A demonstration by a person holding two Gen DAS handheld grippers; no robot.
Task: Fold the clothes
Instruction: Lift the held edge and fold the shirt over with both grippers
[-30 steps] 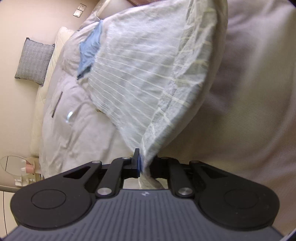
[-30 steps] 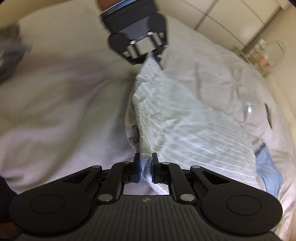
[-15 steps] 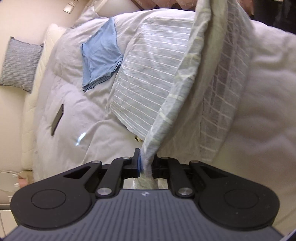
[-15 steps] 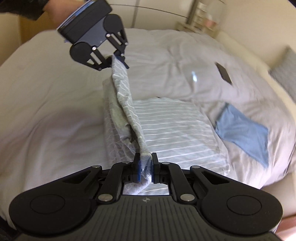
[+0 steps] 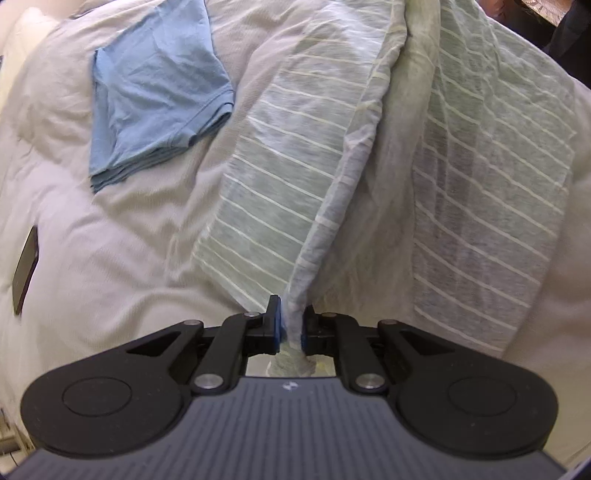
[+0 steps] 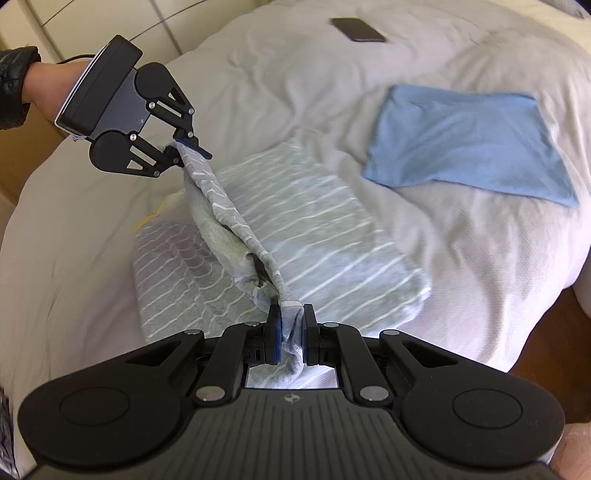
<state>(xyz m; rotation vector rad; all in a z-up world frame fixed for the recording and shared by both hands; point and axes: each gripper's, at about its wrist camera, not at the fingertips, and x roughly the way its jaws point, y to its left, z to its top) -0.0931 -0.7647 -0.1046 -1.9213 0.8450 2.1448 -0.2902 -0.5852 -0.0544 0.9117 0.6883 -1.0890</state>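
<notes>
Left wrist view: the left gripper at the lower centre is clenched on a bunched edge of the grey-green cotton garment with thin pale stripes, which rises from the jaws as a taut ridge toward the top of the frame. On both sides of that ridge the garment spreads flat over the rumpled off-white duvet. A folded light-blue T-shirt lies at the upper left, just beside the striped cloth without touching it. A dark flat phone rests on the duvet at the far left edge, well apart from both garments.

Right wrist view: the right gripper at the lower centre is clamped on another bunched edge of the same striped garment. From there a twisted band of cloth runs up and left to the left gripper, held by a bare wrist with a dark sleeve at the upper left. The rest of the garment lies on the duvet under the band. The blue T-shirt sits at the upper right, and the phone near the top edge.
</notes>
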